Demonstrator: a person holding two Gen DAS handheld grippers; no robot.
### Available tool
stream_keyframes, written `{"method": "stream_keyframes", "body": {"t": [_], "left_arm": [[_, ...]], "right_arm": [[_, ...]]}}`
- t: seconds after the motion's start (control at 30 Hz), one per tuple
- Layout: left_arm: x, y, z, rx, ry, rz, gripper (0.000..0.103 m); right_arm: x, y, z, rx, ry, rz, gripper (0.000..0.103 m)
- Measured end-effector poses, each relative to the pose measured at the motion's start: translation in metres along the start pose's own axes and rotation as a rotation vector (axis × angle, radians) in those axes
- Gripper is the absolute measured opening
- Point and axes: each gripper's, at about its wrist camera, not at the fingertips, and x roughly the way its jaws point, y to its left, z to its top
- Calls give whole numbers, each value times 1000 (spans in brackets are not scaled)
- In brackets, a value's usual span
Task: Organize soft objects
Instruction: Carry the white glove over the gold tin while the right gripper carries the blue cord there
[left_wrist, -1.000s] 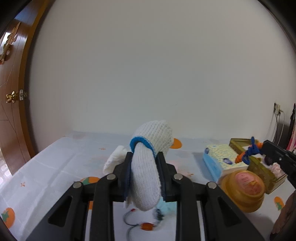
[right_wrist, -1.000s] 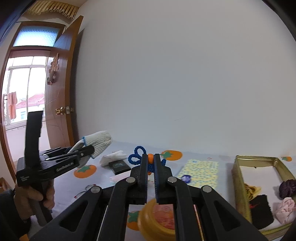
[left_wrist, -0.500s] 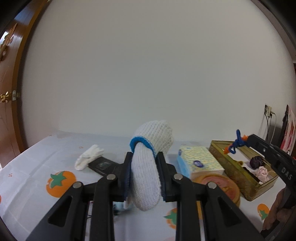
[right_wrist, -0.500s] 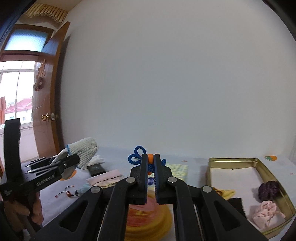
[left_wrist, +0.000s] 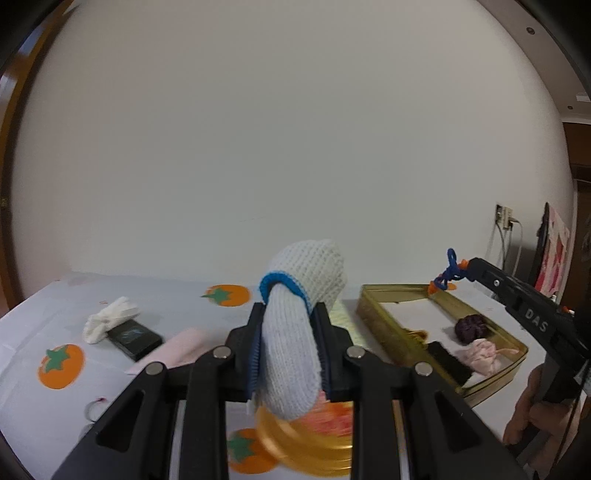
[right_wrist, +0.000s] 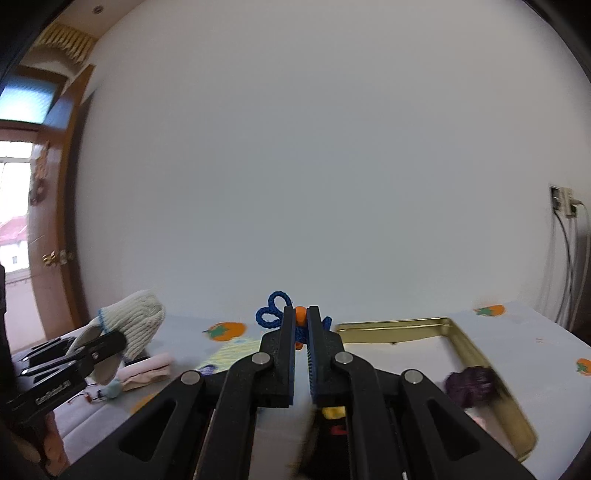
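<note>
Nearby, gold tin (left_wrist: 376, 312) — yellow lid (left_wrist: 314, 450), black case (left_wrist: 135, 334)

A table (left_wrist: 155, 295) under a white cloth printed with orange fruit carries a gold tin tray (left_wrist: 388, 325) at right, a black case (left_wrist: 135, 334), a white glove (left_wrist: 109, 321), a pink cloth (left_wrist: 181, 349) at left, and a yellow lidded tub (left_wrist: 306, 450) near.

Domestic room, prob. a home living/bedroom: plain white wall (right_wrist: 314, 166), varnished wooden door (right_wrist: 55, 266) w/ brass hardware, window beside it giving onto red rooftops. Table (left_wrist: 177, 295) covered w/ white cloth printed w/ orange persimmons, strewn w/ household odds: gold tin tray (left_wrist: 402, 332), tissue pack, small dark box. Wall socket (right_wrist: 563, 203) w/ plugged cables at right.
</note>
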Motion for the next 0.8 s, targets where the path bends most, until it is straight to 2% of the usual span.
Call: {"method": "stream_keyframes", "body": {"t": [0.37,0.67,0.8], "left_arm": [[27,-71,5,15,1,-97,24],[62,-135,10,37,51,-170,24],[80,-158,10,44,87,-179,24]], "right_arm": [[-16,-66,8,61,-19,-93,6],[-7,-102,11,97,20,-136,6],[-1,-114,11,105,55,-156,6]]}}
